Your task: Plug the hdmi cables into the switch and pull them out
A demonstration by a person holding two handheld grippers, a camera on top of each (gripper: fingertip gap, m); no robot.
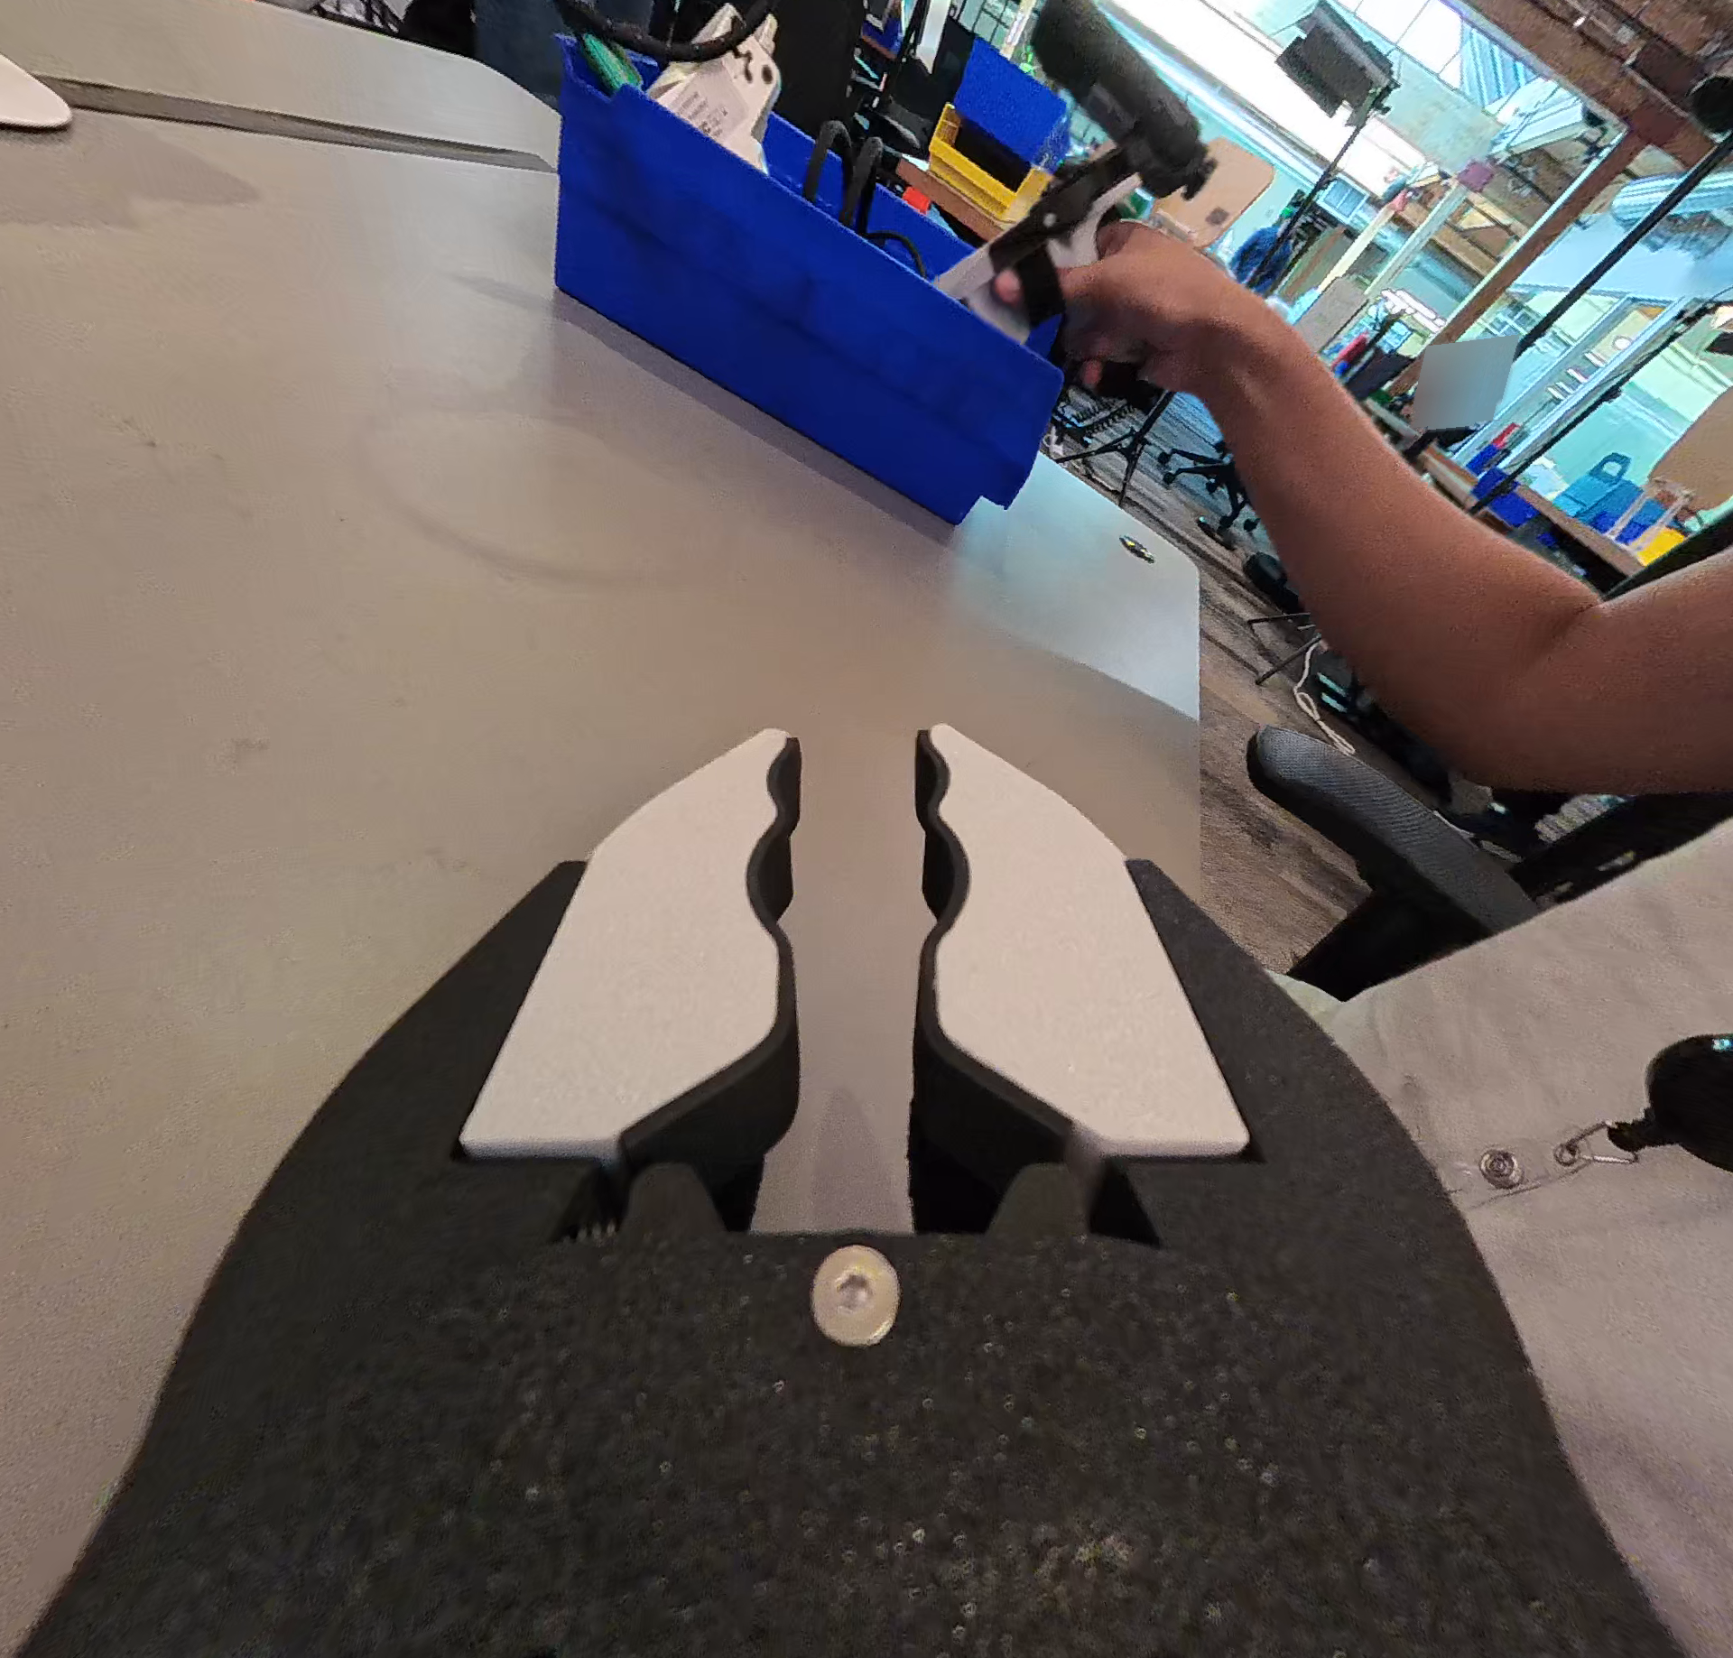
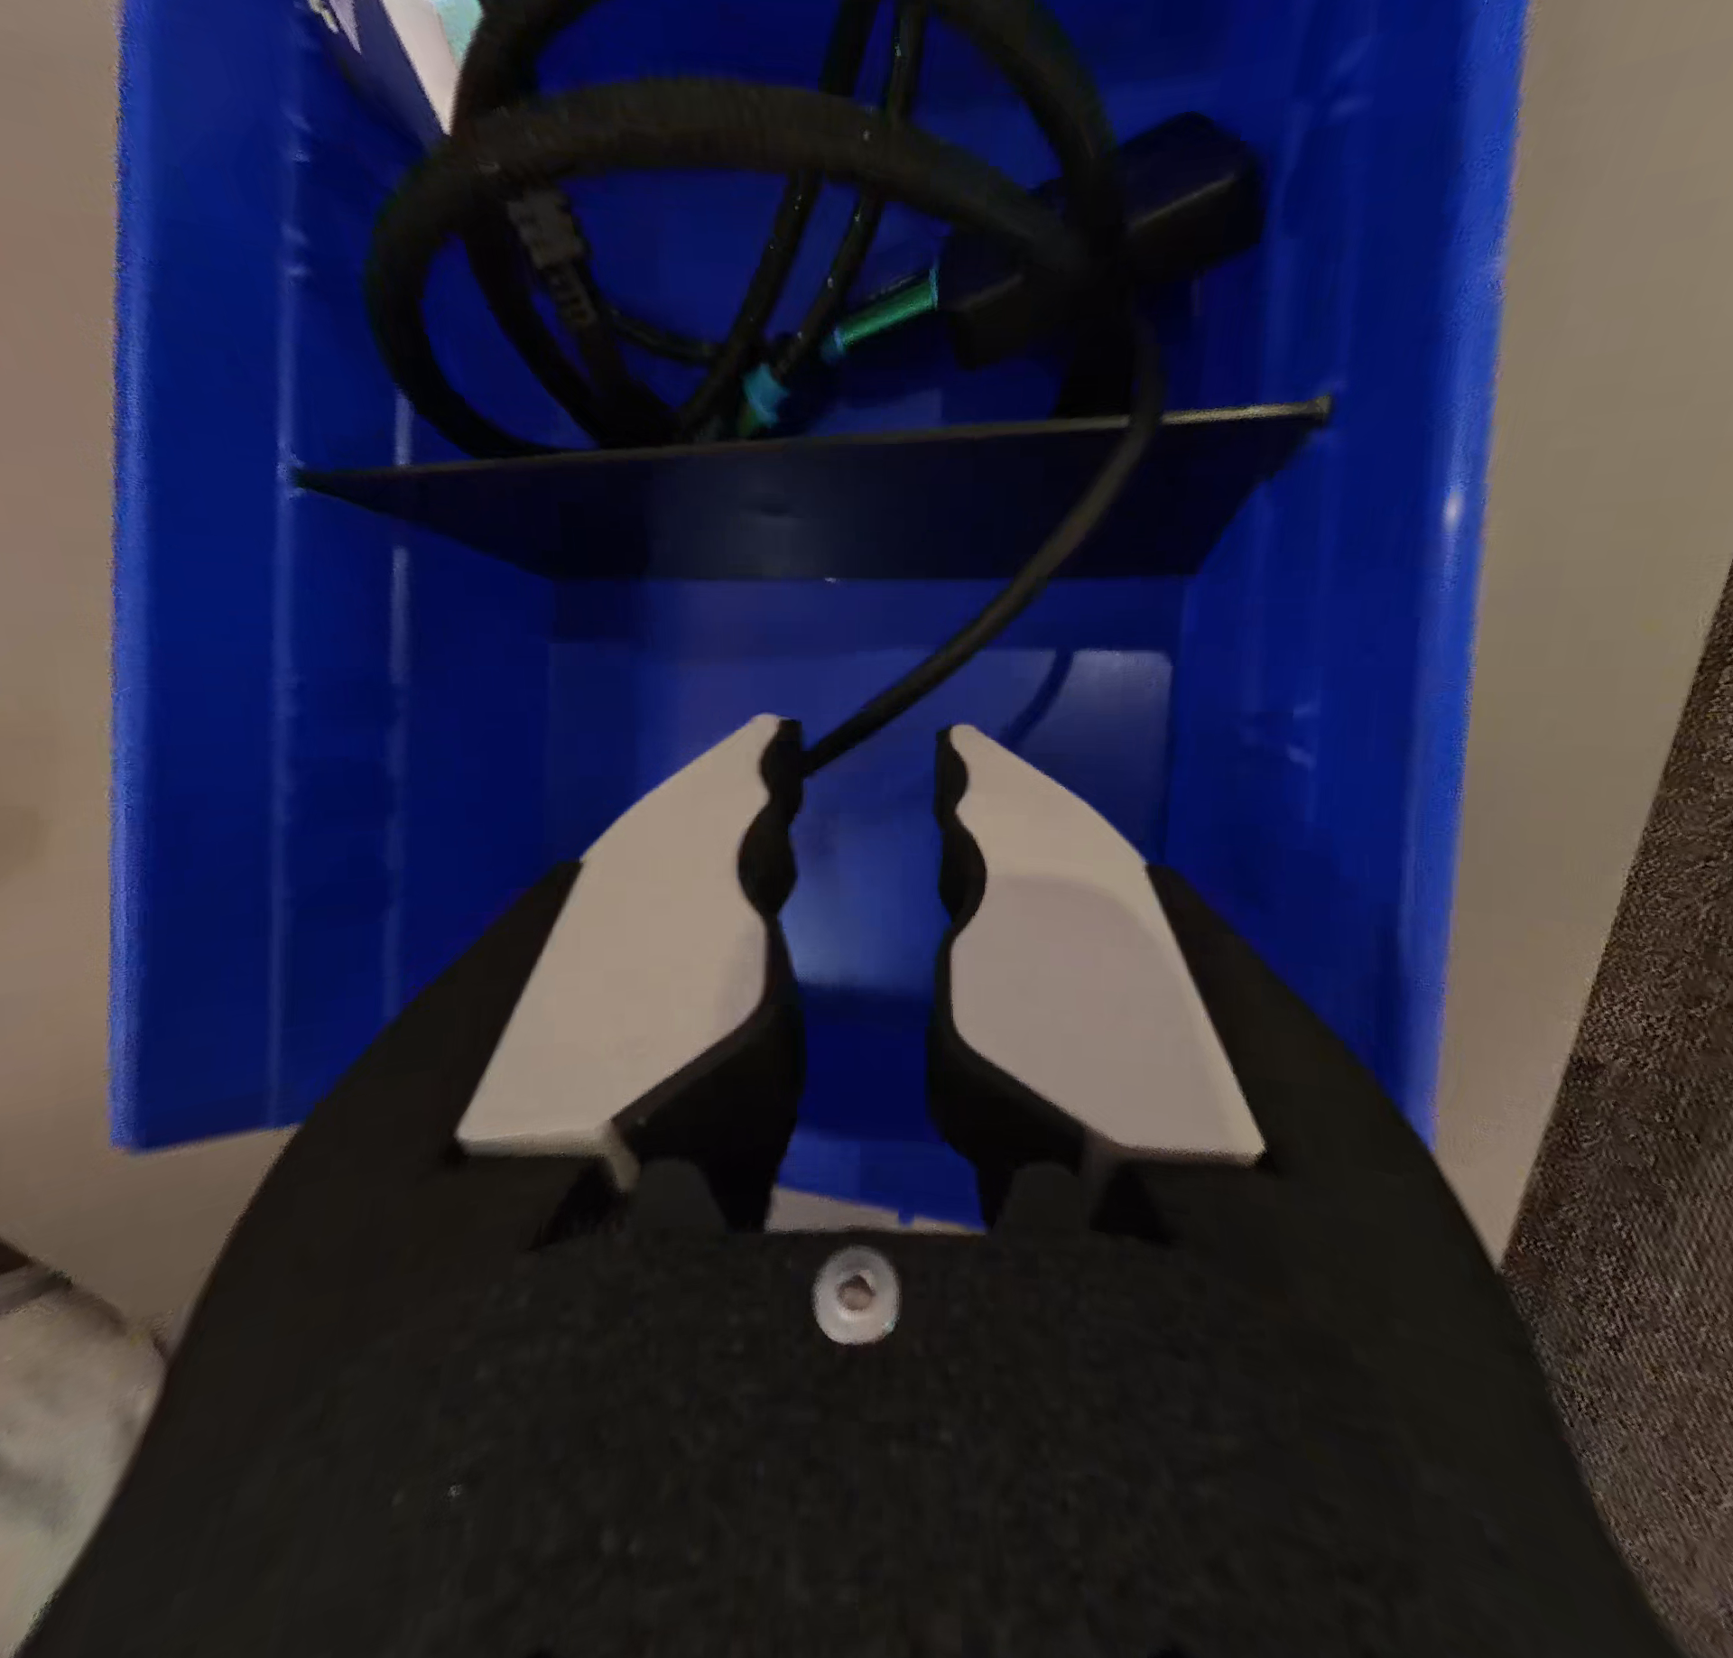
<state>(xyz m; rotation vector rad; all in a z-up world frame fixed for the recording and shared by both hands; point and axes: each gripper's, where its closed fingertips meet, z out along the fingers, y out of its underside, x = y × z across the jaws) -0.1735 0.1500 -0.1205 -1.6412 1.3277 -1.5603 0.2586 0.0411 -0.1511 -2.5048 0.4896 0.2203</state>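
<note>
Evidently early: nothing plugged yet; cables (image 2: pixel 750 235) coiled in far compartment of blue bin (image 2: pixel 1313 581) beside dark box, probably switch (image 2: pixel 1191 178); right gripper (image 2: pixel 863 750) over bin, jaws parted, thin lead beside left finger, ungripped; left gripper (image 1: pixel 858 750) narrowly parted, empty, above table (image 1: pixel 375 488)

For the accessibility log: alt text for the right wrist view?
Open right tongs hover over a blue plastic bin; a thin black cable runs from coiled braided black cables past a dark divider to the left fingertip.
</note>
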